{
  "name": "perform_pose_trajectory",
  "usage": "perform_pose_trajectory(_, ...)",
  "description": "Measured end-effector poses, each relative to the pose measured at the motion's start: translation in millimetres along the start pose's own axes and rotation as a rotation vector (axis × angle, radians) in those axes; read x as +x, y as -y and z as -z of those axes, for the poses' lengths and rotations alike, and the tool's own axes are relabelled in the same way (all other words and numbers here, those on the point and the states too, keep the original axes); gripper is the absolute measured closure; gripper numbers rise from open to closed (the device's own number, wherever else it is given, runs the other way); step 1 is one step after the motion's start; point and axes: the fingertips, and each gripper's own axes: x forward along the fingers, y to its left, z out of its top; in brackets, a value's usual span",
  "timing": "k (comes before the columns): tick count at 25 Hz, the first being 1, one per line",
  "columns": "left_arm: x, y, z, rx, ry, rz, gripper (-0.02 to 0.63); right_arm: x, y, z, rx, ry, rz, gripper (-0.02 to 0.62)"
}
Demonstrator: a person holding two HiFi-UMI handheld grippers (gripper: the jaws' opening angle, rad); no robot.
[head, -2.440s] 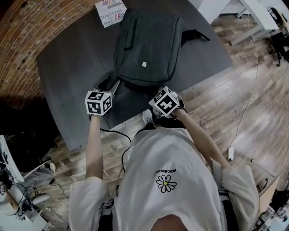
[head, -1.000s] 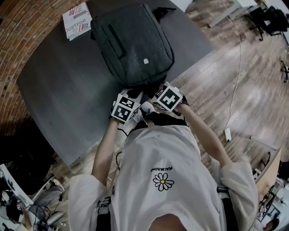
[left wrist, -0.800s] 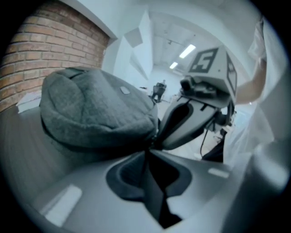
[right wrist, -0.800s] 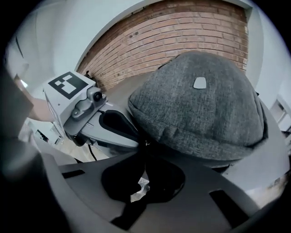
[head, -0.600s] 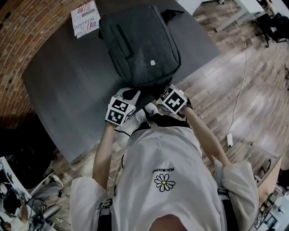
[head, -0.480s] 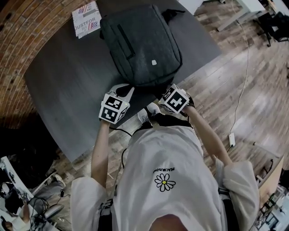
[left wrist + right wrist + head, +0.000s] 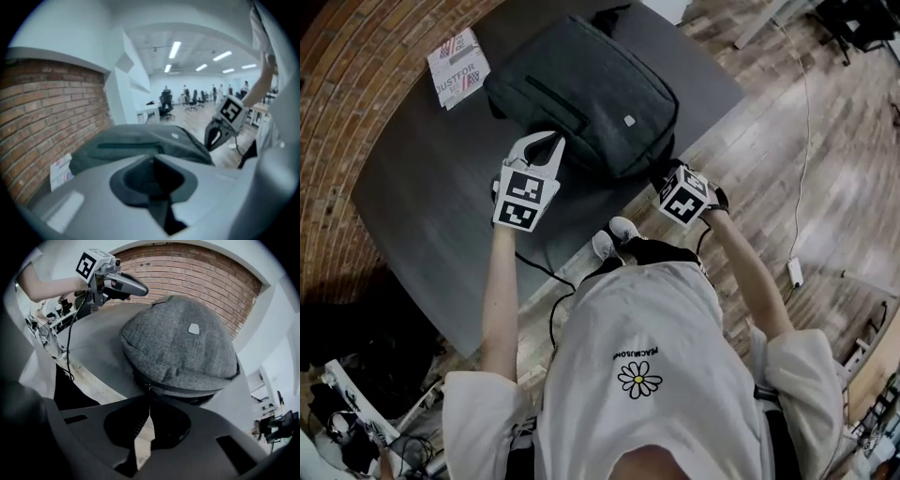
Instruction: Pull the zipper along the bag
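The grey bag [image 7: 581, 89] lies on the dark table [image 7: 422, 187], the right gripper [image 7: 150, 397] with fingers clenched on its zipper pull [image 7: 149, 388], while the left gripper [image 7: 546, 142] hovers at its left edge, fingers closed on nothing.

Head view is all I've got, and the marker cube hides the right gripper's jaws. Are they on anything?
Observer: Yes. The right gripper view shows the right gripper shut on the small metal zipper pull at the near edge of the grey bag.
Operator: And the left gripper, is it holding the bag?
Observer: No. In its own view the left gripper has nothing between its jaws, and the bag sits beyond the tips.
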Motion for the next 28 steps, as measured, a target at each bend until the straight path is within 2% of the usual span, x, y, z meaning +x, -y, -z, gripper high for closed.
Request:
perform_pose_trajectory(4,37,-8,-40,0.107,0.02,0.009,0.58,-1,51,22,0.033,-0.038,0.102,0.589)
perform_pose_trajectory(8,77,-8,-43,0.17,-0.079,0.062,0.603,1,104,35,0.112,-0.058,0.18,0.589)
perform_pose_trajectory(12,106,-6,-37,0.146,-0.143,0.102,0.604,4,143,37,0.195,-0.063,0.223,0.588)
perform_pose_trajectory(16,121,-8,-28,0.092,-0.214,0.157,0.606,-4,144,39,0.246,-0.063,0.203,0.589)
perform_pose_trajectory(21,121,-3,-26,0.071,-0.176,0.142,0.606,-19,123,33,0.408,0.058,0.124,0.588)
perform_pose_trajectory(24,122,-5,-25,0.057,-0.168,0.146,0.606,-19,107,30,0.399,0.05,0.074,0.588)
perform_pose_trajectory(28,122,-7,-23,0.044,-0.16,0.141,0.606,-15,67,9,0.408,0.082,-0.041,0.588)
